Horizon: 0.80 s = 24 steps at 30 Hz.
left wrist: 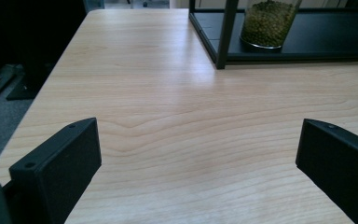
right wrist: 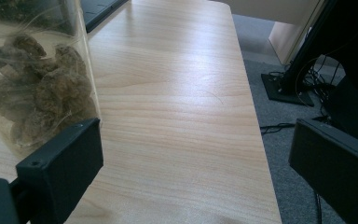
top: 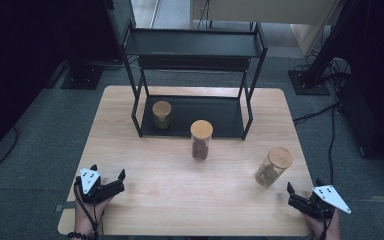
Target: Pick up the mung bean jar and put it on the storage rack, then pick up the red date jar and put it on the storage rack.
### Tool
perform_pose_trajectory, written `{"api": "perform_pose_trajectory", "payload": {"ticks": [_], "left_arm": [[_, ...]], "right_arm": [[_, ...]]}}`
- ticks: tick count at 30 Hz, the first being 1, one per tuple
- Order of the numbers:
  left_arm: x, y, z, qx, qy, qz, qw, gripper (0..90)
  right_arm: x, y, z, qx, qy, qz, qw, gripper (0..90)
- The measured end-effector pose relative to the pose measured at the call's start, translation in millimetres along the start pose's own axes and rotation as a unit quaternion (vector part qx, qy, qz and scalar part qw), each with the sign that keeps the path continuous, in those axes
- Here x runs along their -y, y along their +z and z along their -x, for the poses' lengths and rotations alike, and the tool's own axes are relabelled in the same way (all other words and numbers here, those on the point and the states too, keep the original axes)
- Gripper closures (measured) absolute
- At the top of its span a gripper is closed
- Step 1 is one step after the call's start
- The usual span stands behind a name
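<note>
Wooden surface (top: 180, 200) carries three cork-lidded glass jars and a black rack (top: 195, 50) at its far edge. Near the front left corner, the left gripper (top: 109, 181) rests with fingers wide, gripping nothing. On the rack's bottom shelf stands a jar of green grains (top: 162, 115); just in front of the rack's front edge, mid-surface, stands a jar of dark pieces (top: 200, 140). Toward the right edge, the jar of brown lumps (top: 273, 167) stands closest to the right gripper (top: 296, 196), whose fingers are also spread wide and empty. A good grasp likely means squaring those fingers around the glass body below the lid before closing. No readable labels or writing.
</note>
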<state>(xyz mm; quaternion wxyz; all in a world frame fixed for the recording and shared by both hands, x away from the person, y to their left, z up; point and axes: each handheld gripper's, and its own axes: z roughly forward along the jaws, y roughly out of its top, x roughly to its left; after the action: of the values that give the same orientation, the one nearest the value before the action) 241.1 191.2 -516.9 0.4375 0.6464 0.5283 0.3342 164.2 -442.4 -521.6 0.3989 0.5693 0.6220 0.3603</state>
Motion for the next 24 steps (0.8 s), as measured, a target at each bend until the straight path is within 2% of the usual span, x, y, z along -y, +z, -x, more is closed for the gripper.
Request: {"api": "perform_pose_trajectory", "payload": {"ticks": [3,12,13,19,24], "left_arm": [[1.1,-3.2,-6.5,-0.008,-0.001,0.000,1.0000,0.2],[3.6,-10.4,-20.5,-0.007,-0.021,0.002,0.9998,0.2],[3.6,-10.5,-21.2,-0.006,-0.023,0.002,0.9997,0.2],[3.6,-10.5,-18.0,-0.006,-0.006,0.002,1.0000,0.1],[4.4,-12.0,-19.8,-0.001,-0.015,0.008,0.9999,0.2]], "right_arm": [[0.0,0.1,-0.5,0.002,-0.002,-0.001,1.0000,2.6],[-0.2,0.6,-1.4,0.005,-0.007,-0.002,1.0000,2.6],[-0.2,0.6,-1.4,0.005,-0.007,-0.002,1.0000,2.4],[-0.4,0.6,2.1,-0.001,0.011,-0.004,0.9999,1.8],[-0.1,-0.4,2.7,0.002,0.016,0.001,0.9999,1.7]]}}
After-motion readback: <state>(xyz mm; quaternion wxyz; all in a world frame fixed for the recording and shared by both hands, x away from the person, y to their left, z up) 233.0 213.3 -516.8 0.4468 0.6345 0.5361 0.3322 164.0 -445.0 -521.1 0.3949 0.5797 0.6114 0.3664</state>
